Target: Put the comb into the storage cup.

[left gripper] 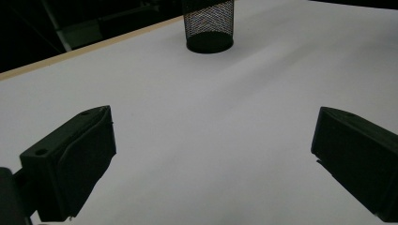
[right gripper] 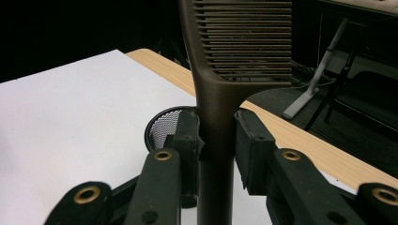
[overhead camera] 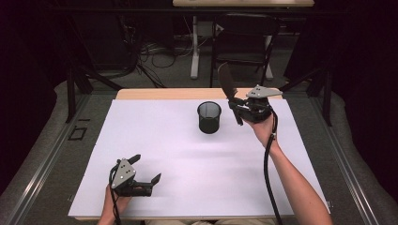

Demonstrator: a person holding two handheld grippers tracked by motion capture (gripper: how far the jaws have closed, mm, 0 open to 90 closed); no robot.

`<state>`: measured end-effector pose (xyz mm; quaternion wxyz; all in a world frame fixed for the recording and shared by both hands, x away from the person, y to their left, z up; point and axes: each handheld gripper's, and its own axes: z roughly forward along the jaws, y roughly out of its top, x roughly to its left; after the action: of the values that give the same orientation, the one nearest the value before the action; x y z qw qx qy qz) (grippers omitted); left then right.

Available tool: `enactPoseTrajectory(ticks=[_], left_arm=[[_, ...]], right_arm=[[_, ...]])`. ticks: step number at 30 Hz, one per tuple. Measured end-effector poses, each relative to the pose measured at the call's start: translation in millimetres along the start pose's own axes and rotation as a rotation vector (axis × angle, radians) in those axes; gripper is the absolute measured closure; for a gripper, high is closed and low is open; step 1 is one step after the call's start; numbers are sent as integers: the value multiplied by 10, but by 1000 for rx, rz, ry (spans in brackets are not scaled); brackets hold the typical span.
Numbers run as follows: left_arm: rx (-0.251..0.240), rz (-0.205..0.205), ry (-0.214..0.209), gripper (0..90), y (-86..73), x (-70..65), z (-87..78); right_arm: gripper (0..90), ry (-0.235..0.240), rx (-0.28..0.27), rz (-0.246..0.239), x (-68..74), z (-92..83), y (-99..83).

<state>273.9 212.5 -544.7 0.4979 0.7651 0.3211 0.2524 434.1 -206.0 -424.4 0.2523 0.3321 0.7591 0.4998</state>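
Note:
A black mesh cup [overhead camera: 209,117] stands upright on the white table cover [overhead camera: 155,150], toward the back middle; it is also at the top of the left gripper view [left gripper: 208,26]. My right gripper [overhead camera: 236,108] is raised just right of the cup, shut on the handle of a dark brown comb [overhead camera: 227,83] whose toothed end points up and away. In the right gripper view the comb [right gripper: 220,93] stands between the pads, with the cup [right gripper: 165,124] behind and below the jaws. My left gripper [overhead camera: 146,168] rests near the front left, jaws wide apart, nothing between them [left gripper: 211,154].
The wooden table edge [overhead camera: 159,93] runs along the back of the white cover. Beyond it are a dark chair [overhead camera: 244,42], a white desk leg [overhead camera: 194,47] and cables on the floor. Metal rails flank the table on both sides.

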Motion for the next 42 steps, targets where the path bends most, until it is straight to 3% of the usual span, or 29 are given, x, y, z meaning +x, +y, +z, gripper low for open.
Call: enactPoseTrajectory(ticks=[42], left_arm=[[-3, 1, 2, 3, -1, -2, 0]], right_arm=[[726, -3, -100, 40, -13, 195, 139]])
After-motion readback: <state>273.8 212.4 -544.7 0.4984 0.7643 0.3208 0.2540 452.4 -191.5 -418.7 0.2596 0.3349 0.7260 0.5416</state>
